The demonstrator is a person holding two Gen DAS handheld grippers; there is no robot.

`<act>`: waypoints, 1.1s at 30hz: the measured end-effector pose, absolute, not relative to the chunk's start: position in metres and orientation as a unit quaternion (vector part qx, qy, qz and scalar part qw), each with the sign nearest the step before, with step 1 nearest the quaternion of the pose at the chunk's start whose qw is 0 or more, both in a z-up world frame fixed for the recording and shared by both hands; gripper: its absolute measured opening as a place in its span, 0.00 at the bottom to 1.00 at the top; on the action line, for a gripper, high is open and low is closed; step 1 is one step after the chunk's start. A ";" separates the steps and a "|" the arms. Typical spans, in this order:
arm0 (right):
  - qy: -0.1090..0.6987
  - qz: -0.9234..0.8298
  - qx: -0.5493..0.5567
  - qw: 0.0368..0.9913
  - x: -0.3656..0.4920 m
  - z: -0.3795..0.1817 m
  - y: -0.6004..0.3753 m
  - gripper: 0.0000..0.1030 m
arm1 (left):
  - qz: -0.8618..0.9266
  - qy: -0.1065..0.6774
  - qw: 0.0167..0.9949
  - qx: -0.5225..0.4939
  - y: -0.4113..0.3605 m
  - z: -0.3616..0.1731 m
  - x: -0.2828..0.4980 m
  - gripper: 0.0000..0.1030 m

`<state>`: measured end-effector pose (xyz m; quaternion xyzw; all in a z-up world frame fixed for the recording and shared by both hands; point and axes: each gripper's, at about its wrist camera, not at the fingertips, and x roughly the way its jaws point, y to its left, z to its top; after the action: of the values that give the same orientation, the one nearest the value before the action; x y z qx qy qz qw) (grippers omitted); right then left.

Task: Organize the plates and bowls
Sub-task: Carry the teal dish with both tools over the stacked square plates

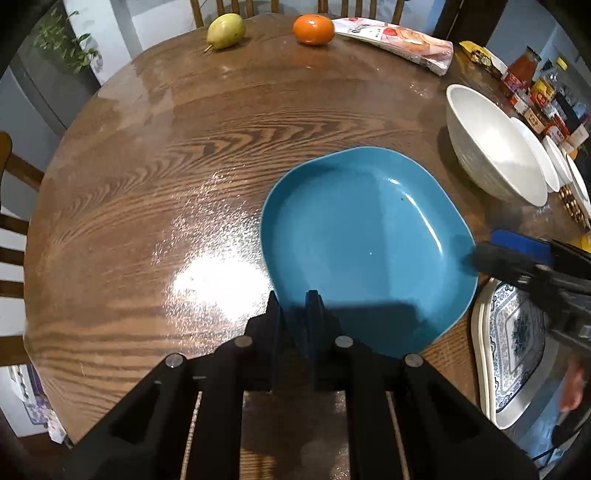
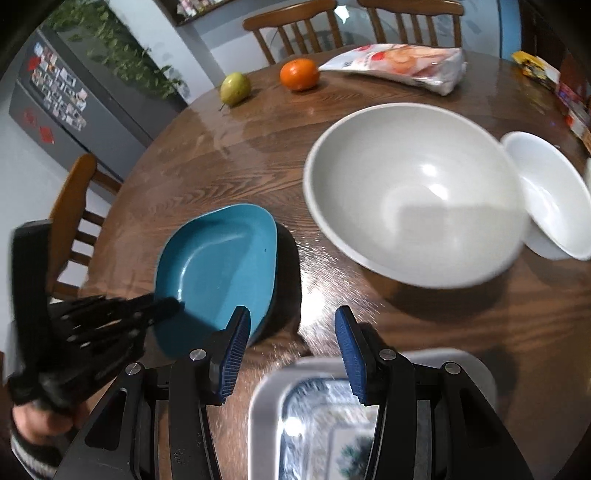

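Left gripper [image 1: 293, 306] is closed down on the near rim of the blue plate [image 1: 365, 236]; in the right wrist view the plate sits tilted, its far edge raised over a dark shadow, so it looks lifted by that one edge, probably for carrying toward the other dishes. Right gripper [image 2: 290, 354] stands partly open with nothing between its blue pads [image 2: 234, 350]; it hovers over the patterned white tray [image 2: 325, 413] at lower centre of its frame, likely lining up on the tray rim or waiting to steady the plate. Large white bowl [image 2: 413, 192] sits at centre right, touching a smaller white bowl [image 2: 550, 195] at the right edge; further white dishes line up behind it in the left wrist view. Counter [image 1: 147, 184] is round, glossy wood grain with strong glare at lower centre. Pear [image 1: 225, 31], orange [image 1: 314, 29] and a snack bag [image 1: 399, 40] lie along the far edge. Wooden chairs, a trailing plant and a grey fridge with magnets surround it.
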<state>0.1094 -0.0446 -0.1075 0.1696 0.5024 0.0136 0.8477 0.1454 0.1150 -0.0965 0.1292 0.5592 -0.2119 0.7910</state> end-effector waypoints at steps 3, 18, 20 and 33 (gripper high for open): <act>0.511 0.014 0.158 0.845 0.120 -0.115 -0.034 0.47 | -0.210 0.558 0.793 0.126 0.115 -0.096 0.144 0.10; 0.517 0.024 0.108 0.849 0.134 -0.122 -0.014 0.15 | -0.209 0.555 0.796 0.120 0.114 -0.096 0.146 0.11; 0.515 0.025 0.110 0.850 0.133 -0.121 -0.015 0.13 | -0.208 0.554 0.797 0.117 0.115 -0.096 0.146 0.10; 0.486 0.029 0.109 0.867 0.125 -0.102 -0.015 0.11 | -0.194 0.529 0.819 0.108 0.116 -0.083 0.141 0.10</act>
<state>0.1247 -0.0147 -0.1018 0.1089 0.4857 0.0288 0.8668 0.1413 0.1161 -0.0835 0.1084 0.5289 -0.1943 0.8190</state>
